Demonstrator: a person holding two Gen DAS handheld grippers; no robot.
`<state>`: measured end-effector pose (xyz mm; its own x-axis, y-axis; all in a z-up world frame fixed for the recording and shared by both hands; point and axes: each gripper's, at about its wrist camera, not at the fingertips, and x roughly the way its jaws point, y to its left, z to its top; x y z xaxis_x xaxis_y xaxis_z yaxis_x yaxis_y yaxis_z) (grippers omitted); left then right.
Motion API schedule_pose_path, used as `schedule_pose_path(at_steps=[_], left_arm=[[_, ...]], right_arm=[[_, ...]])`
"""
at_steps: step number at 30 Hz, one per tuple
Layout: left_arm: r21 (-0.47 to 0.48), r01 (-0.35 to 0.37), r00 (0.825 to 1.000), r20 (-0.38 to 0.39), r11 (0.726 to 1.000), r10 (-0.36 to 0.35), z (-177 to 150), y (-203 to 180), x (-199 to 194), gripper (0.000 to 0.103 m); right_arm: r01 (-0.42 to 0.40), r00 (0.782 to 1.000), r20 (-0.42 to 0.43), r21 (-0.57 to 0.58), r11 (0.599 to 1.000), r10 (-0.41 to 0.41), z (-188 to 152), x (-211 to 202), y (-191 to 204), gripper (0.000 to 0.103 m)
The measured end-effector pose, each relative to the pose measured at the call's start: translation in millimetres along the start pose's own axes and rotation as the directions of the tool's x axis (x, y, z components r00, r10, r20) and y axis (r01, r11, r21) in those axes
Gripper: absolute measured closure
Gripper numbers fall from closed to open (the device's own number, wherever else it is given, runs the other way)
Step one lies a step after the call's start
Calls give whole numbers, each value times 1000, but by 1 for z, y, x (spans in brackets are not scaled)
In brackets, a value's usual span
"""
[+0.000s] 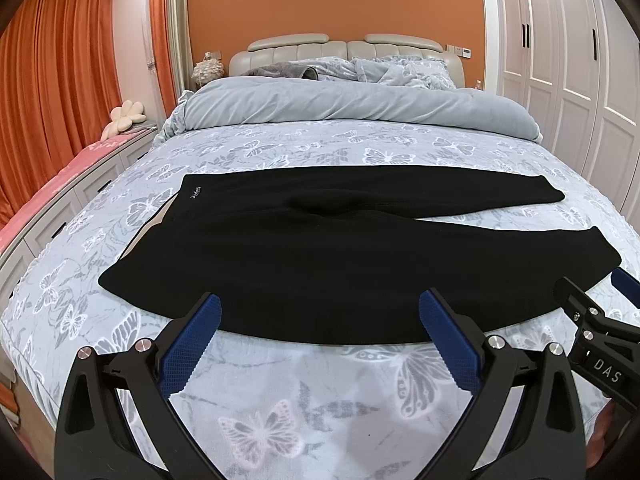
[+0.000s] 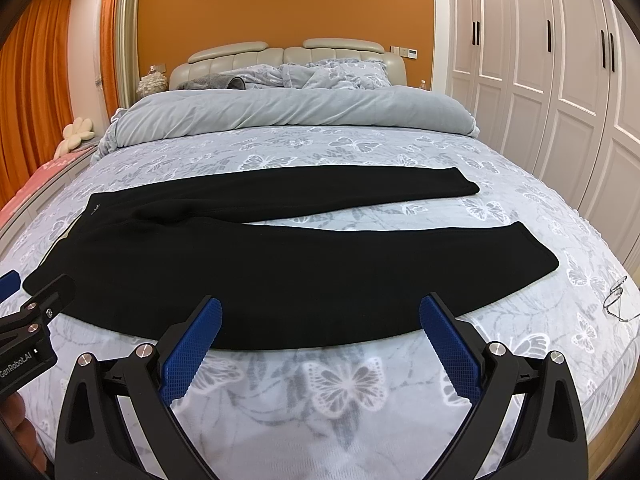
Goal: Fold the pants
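Pants [image 1: 320, 248]: black, soft matte knit, lying flat across the bed [image 1: 280, 412], waistband to the left, two legs splaying apart toward the right.
Bedspread: pale grey-blue, printed with white butterflies.
Left gripper [image 1: 320, 320]: hovering at the pants' near edge, jaws spread wide, gripping nothing; blue pads [image 1: 192, 344] showing a ribbed grid.
Right gripper [image 2: 320, 320]: hovering likewise, jaws standing wide and empty.
Eyeglasses [image 2: 618, 298]: thin wire frame, resting near the bed's right edge.
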<state>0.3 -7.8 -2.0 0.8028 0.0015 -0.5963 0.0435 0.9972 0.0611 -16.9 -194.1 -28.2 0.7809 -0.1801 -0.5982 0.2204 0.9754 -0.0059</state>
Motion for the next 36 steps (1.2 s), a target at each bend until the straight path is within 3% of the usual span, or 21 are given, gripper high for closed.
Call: schedule_pose_path(at_steps=[36], left_arm=[[-2, -1, 1000, -5, 1000, 1, -1, 7, 0, 6]], right_arm=[[1, 1000, 0, 0, 1000, -1, 1, 0, -1, 5]])
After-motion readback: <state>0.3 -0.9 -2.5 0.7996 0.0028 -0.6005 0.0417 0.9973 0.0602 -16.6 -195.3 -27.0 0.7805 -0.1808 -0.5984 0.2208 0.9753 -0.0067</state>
